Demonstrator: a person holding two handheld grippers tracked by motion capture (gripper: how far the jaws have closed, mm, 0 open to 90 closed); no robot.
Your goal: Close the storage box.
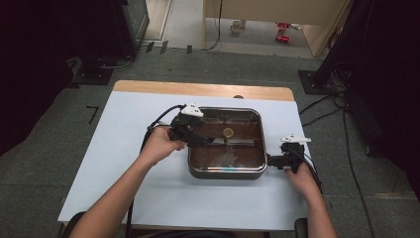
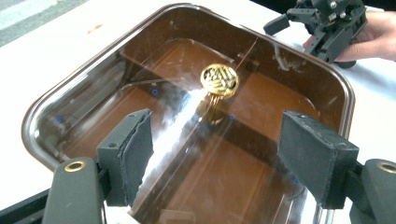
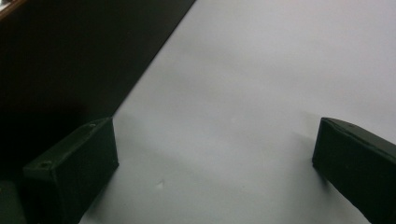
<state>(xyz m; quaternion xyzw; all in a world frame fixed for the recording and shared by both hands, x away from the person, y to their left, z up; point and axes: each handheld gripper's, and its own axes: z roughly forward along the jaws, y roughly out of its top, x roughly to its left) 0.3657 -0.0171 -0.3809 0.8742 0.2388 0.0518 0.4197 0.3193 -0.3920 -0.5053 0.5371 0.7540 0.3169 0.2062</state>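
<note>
So from the high view, the pan (image 1: pixel 227 144), a squarish brown one with a glass lid (image 1: pixel 223 151) on it, sat about mid tabletop (image 1: pixel 119 163), a bit right of center. My left gripper (image 1: pixel 195 135) was over the pan's left edge, reaching in toward the gold knob (image 1: pixel 228 132) in the middle of the lid. My right gripper (image 1: pixel 287 157) was just beside the pan's right side, low on the tabletop, next to what looked like the pan's handle. I couldn't tell from up there whether it was touching it.

In the left gripper view, my fingers (image 2: pixel 135 154) were spread wide, holding nothing, with the gold knob (image 2: pixel 219 80) ahead of them and between their lines. The lid (image 2: pixel 187 140) was shiny and full of glare, so judging height was tricky. My worry: if I closed short of the knob, the pads would skid on the glass, or nudge the lid sideways on the rim (image 2: pixel 348 93).

In the right gripper view, those fingers (image 3: pixel 74 163) were also spread and empty, over bare white tabletop (image 3: pixel 261 84), with something dark along the left. If that hand wasn't bracing the pan, a sideways tug on the knob could have slid the whole thing.
</note>
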